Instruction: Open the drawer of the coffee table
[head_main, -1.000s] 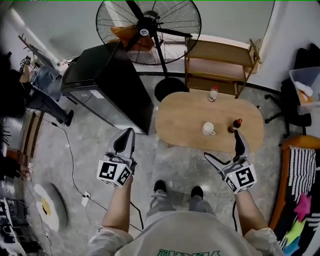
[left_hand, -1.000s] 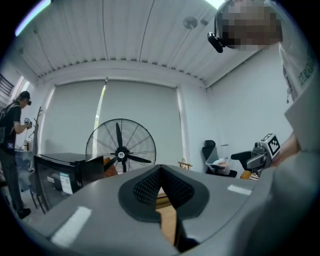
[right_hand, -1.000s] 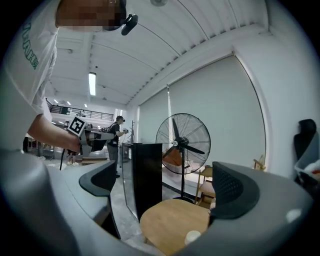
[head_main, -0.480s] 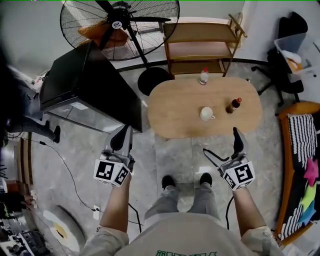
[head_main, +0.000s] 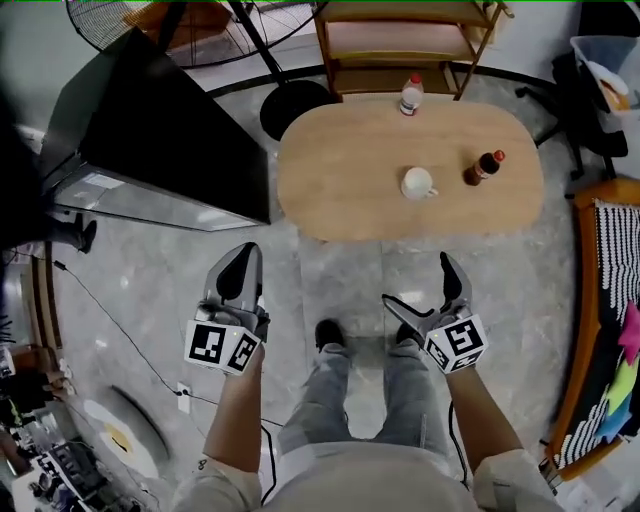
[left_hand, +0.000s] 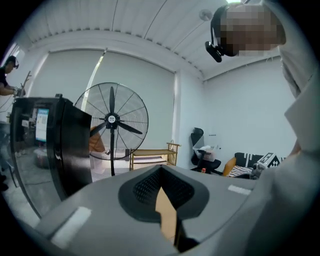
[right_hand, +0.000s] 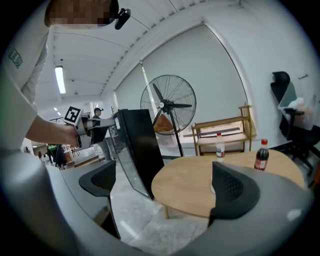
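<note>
Drawer of the coffee table: we can't find it in any view. The oval wooden bench (head_main: 340, 170) it belongs to stands just ahead of our feet, carrying a white cup (head_main: 418, 183), a dark bottle (head_main: 484, 167) and a white bottle (head_main: 410, 94). We judge this to be the approach step, with nothing touched yet and both grippers held short of the near edge. The left gripper (head_main: 245, 256) has its jaws pressed together with nothing in them. The right gripper (head_main: 420, 283) has its jaws spread wide and is empty, so it seems the readier one for a pull. The next move likely calls for crouching or lowering a gripper below the top to find the drawer front, then closing on its handle or lip and drawing straight back. The head view gives only the top from above, so anything under the rim is hidden. The right gripper view looks in low and shows the rim and one leg (right_hand: 165, 212), though no drawer front can be made out there either. The left gripper view points mostly at the fan (left_hand: 111, 120) and the black cabinet (left_hand: 65, 145), and tells us little about the bench.
</note>
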